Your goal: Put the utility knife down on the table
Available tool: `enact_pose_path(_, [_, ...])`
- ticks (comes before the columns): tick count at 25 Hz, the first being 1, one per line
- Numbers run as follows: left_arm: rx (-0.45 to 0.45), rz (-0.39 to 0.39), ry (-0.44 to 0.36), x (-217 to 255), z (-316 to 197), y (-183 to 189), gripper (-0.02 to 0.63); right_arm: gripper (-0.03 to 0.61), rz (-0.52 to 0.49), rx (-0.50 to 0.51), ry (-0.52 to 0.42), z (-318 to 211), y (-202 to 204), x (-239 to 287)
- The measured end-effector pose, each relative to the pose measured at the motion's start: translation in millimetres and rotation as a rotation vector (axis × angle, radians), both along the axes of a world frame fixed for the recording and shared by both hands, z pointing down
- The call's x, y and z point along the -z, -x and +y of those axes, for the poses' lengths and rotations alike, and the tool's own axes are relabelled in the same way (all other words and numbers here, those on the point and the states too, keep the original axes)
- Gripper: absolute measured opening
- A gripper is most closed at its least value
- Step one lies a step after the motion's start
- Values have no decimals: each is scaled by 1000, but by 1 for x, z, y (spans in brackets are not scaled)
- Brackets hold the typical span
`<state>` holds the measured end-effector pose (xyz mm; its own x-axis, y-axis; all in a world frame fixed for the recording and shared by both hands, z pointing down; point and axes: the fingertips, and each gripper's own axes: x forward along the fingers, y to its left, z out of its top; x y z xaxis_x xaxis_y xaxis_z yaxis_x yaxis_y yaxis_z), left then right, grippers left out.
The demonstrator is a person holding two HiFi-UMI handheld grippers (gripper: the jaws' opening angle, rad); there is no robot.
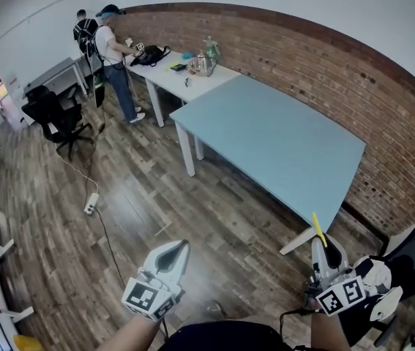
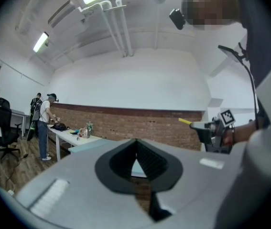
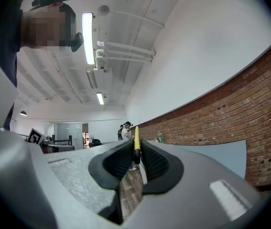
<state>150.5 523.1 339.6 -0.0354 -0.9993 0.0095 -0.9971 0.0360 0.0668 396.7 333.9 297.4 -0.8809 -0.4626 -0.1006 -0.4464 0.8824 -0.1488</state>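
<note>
Left gripper (image 1: 180, 248): held out level on the person's forearm, low in front of the body, pointing ahead; jaws drawn together at the tips, nothing between them. Right gripper (image 1: 322, 246): held out at like height on the other forearm, nose a shade above level; jaws clamped on the utility knife (image 1: 318, 229), whose yellow body juts forward beyond the pads, clear of any surface. Light-blue table (image 1: 280, 145): directly ahead of both grippers, top bare, white legs; its near corner lies just in front of the knife's tip, further from the left gripper. White table (image 1: 192, 82): beyond the blue one, end to end with it, carrying a black bag, bottles and small clutter too distant to itemise. Two people (image 1: 110, 48): standing at that far table, well away from both grippers. Brick wall (image 1: 324, 64): along the far side of both tables, to the right gripper's right. Wood-plank floor (image 1: 119, 218): below both grippers. Power strip (image 1: 90, 204) with trailing cable: on the floor ahead-left of the left gripper. Black office chair (image 1: 55, 115): farther off the same way.
</note>
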Motion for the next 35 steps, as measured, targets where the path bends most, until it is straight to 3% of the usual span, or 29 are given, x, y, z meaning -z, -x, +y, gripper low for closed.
enact_pose_path(3, [-11,-23,9,3,-2,26,-14,54,-16,1,-3,-3,27,3])
enact_pose_path(9, [-19,1,32,-7,-17,47,-14,54,38,-21,14,-18,38,-3])
enact_pose_path(17, [27,19,30,-22,-46,88,-14,54,73,23,14,-60,91,-21])
enact_pose_path(35, [95,-45,52,11,-219,194,-14,54,56,109,10,-247,216,-16])
